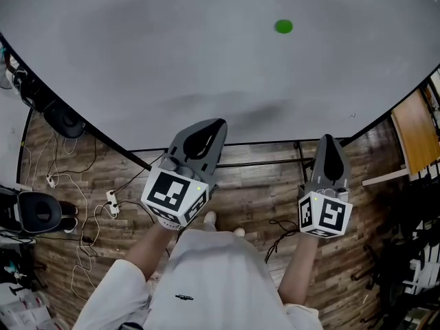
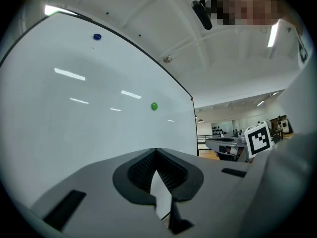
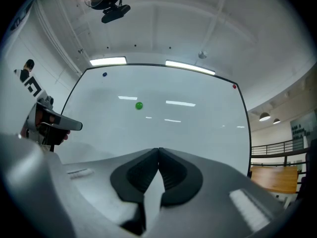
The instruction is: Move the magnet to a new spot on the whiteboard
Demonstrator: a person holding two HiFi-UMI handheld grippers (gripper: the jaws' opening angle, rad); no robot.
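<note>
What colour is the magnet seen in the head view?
The magnet is green; head view shows it best.

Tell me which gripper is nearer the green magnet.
Right, narrowly. The green magnet sits up and left of the right gripper, and farther up and right of the left gripper; neither touches it.

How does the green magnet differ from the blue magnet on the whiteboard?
Colour: the green magnet is green, the blue magnet dark blue. Place: the blue magnet sits near the whiteboard's top left corner; the green magnet sits lower, further toward the middle. Both are small, round and stuck on the board, well apart.
</note>
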